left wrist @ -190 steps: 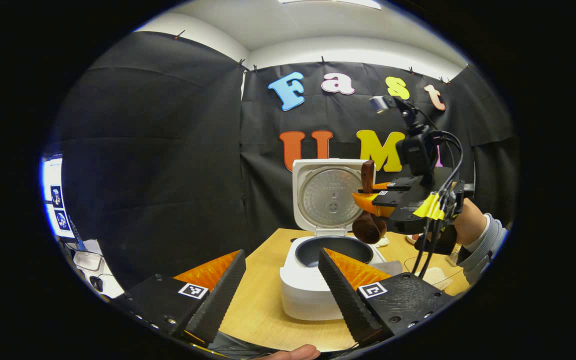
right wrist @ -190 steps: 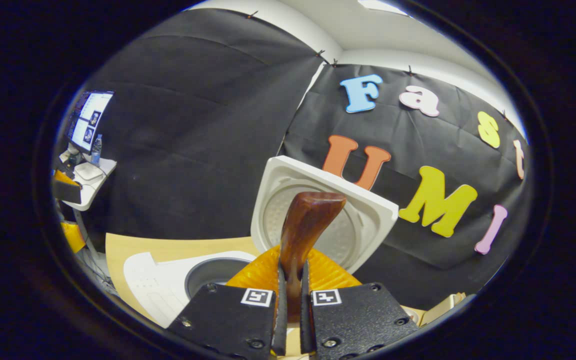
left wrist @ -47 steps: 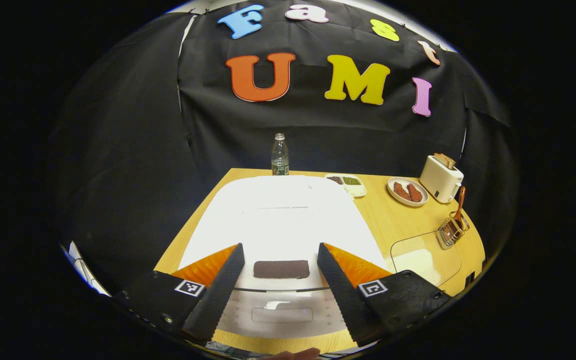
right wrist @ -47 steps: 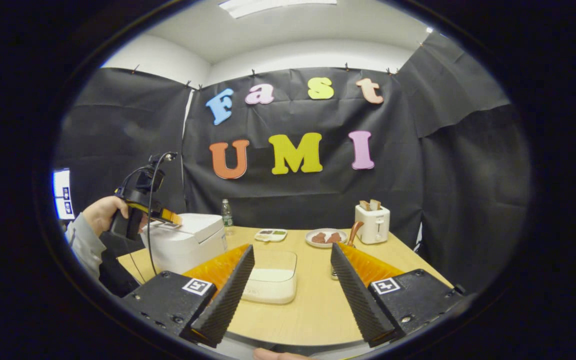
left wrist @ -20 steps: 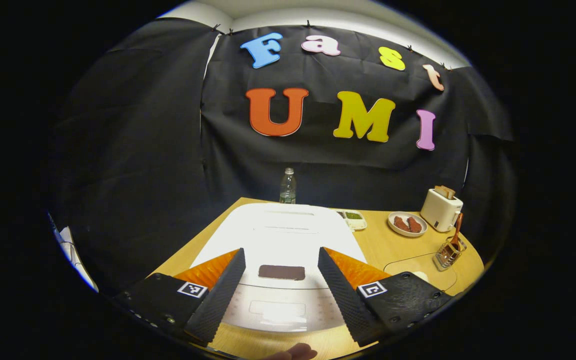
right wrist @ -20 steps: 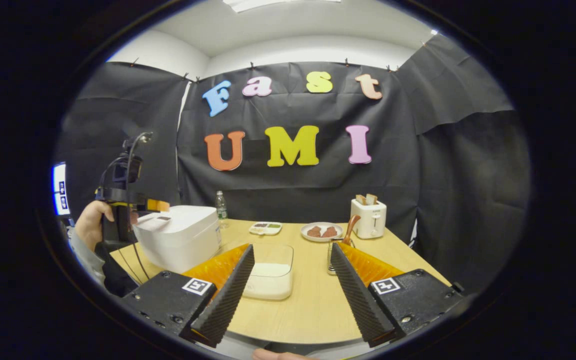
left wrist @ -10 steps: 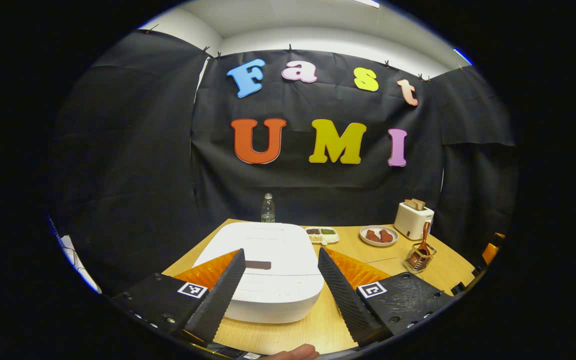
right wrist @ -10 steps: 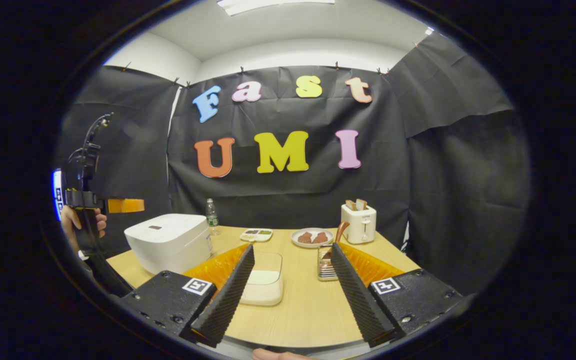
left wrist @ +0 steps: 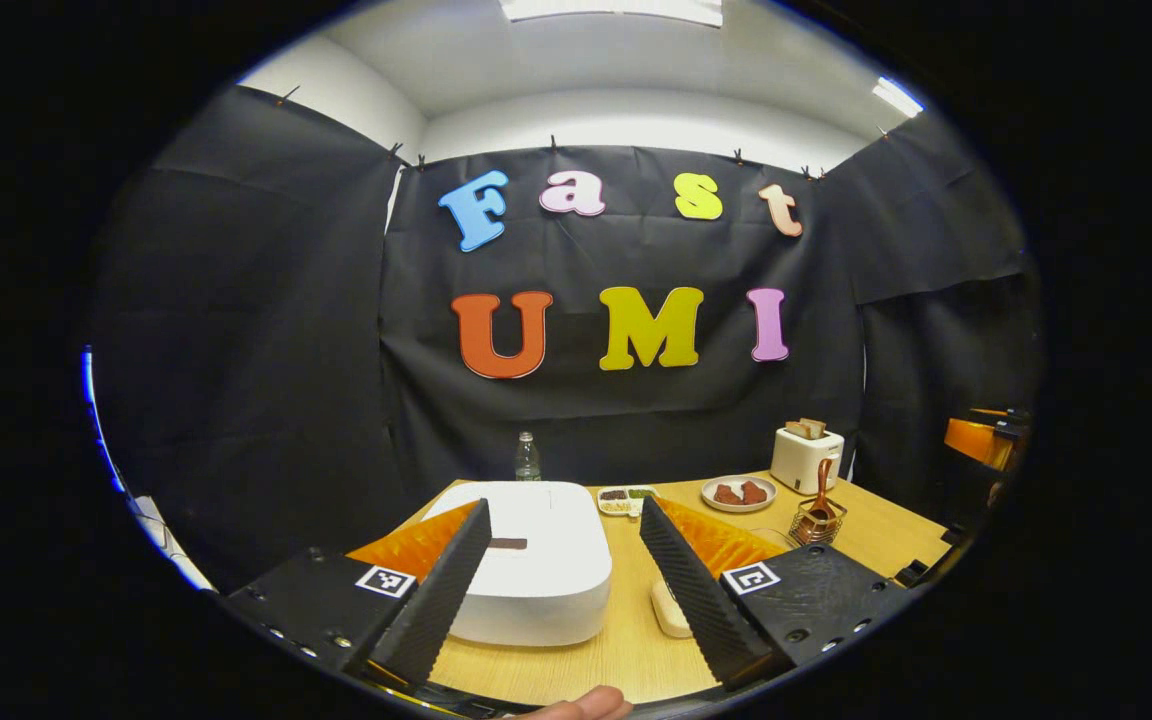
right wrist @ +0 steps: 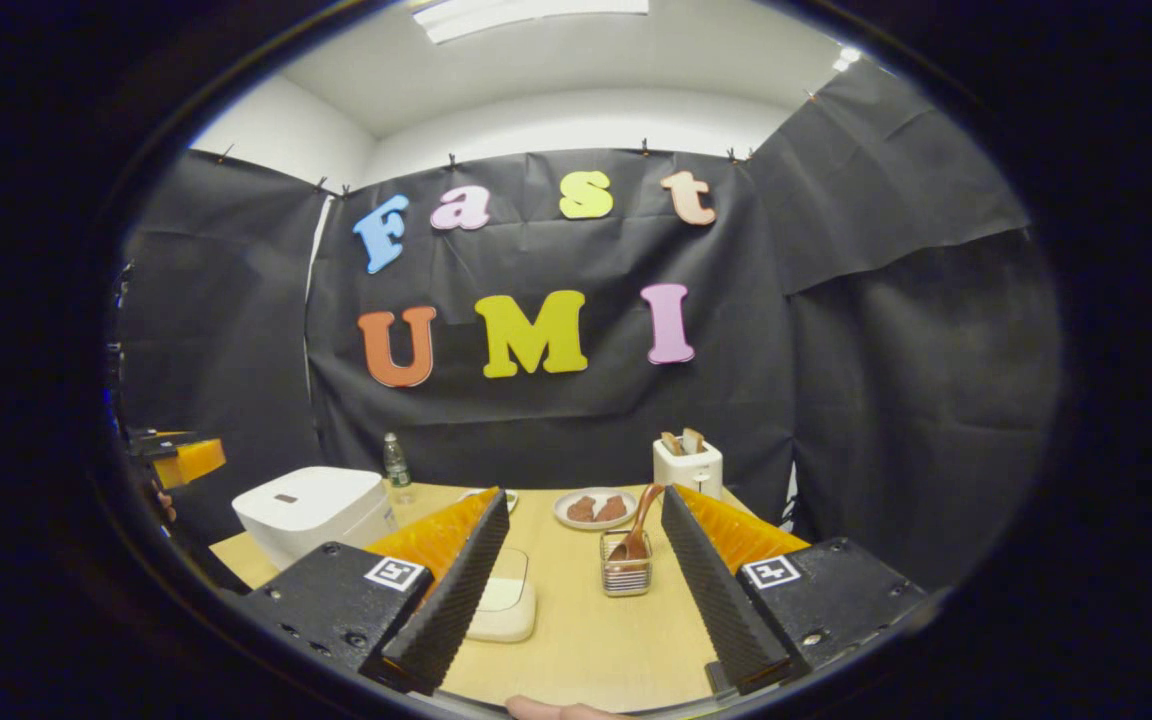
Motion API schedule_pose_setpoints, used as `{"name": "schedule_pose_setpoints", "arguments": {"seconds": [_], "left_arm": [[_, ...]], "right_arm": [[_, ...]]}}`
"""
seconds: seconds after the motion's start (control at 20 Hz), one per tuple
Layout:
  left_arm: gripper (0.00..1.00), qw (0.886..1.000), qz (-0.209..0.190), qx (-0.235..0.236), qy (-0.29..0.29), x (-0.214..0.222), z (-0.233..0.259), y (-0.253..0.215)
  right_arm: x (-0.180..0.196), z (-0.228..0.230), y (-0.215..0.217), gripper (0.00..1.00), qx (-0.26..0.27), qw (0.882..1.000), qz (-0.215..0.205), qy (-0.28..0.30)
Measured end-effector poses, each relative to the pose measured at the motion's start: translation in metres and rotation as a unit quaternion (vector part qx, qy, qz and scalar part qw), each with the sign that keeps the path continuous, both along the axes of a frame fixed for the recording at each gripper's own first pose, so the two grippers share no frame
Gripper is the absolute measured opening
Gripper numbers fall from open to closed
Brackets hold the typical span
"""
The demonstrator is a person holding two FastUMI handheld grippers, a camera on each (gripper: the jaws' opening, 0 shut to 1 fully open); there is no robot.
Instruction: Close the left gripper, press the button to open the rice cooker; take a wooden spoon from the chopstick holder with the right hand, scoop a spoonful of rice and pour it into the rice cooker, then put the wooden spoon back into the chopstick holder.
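Observation:
The white rice cooker [left wrist: 536,565] stands on the wooden table [left wrist: 626,650] with its lid down; it is also at the left in the right gripper view [right wrist: 311,515]. The wooden spoon [right wrist: 636,525] stands upright in the wire chopstick holder [right wrist: 624,575], also at the right in the left gripper view [left wrist: 818,520]. A shallow box of rice [right wrist: 503,603] lies between cooker and holder. My left gripper [left wrist: 564,503] is open and empty, back from the cooker. My right gripper [right wrist: 586,494] is open and empty, well short of the holder.
At the back of the table are a water bottle [left wrist: 527,458], a small divided dish [left wrist: 621,497], a plate of brown food [right wrist: 591,508] and a white toaster [right wrist: 688,463]. The other gripper shows at the left edge [right wrist: 181,458] and at the right edge [left wrist: 976,438].
The cooker lid, open 9.5 s ago, is down. The spoon left my right gripper and stands in the holder. Over the last second both grippers drew back from the table, still open.

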State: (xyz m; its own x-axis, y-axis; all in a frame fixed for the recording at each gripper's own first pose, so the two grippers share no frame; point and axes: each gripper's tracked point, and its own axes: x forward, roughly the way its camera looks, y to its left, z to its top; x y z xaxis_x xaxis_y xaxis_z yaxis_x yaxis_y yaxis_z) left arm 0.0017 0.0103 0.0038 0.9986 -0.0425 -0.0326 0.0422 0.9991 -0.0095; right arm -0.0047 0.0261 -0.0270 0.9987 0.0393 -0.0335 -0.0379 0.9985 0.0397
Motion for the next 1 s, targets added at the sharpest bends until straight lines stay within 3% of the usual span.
{"name": "schedule_pose_setpoints", "arguments": {"seconds": [0.2,0.25,0.4,0.45,0.5,0.65,0.7,0.85,0.9,1.0], "left_arm": [[0.95,1.000,-0.013,-0.009,-0.018,-0.033,0.005,-0.019],[0.93,1.000,-0.017,-0.008,-0.023,-0.039,0.005,-0.025],[0.93,0.999,-0.030,0.002,-0.032,-0.055,0.004,-0.042],[0.93,0.999,-0.031,0.005,-0.032,-0.058,0.004,-0.045],[0.93,0.999,-0.031,0.008,-0.033,-0.061,0.004,-0.047],[0.93,0.999,-0.032,0.015,-0.040,-0.066,0.007,-0.049],[0.93,0.998,-0.031,0.015,-0.045,-0.067,0.009,-0.049],[0.93,0.998,-0.007,0.005,-0.062,-0.065,0.018,-0.040],[0.93,0.998,-0.008,0.003,-0.062,-0.067,0.017,-0.043],[0.93,0.997,-0.018,0.002,-0.070,-0.070,0.023,-0.049]], "right_arm": [[-0.007,-0.006,-0.002,1.00,0.004,1.000,-0.001,0.007],[-0.010,-0.009,-0.003,0.96,0.010,1.000,-0.001,0.010],[-0.019,-0.013,-0.004,1.00,0.003,1.000,0.001,0.014],[-0.020,-0.009,-0.008,0.96,-0.003,1.000,-0.005,0.009],[-0.023,-0.004,-0.012,1.00,-0.006,1.000,-0.013,0.000],[-0.034,0.005,-0.009,0.96,-0.013,1.000,-0.016,-0.021],[-0.035,0.005,-0.006,1.00,-0.014,1.000,-0.010,-0.024],[-0.043,0.016,-0.002,1.00,-0.001,0.998,0.002,-0.058],[-0.043,0.012,-0.005,0.96,0.001,0.998,-0.002,-0.063],[-0.044,0.003,-0.004,1.00,0.002,0.998,-0.004,-0.062]]}}
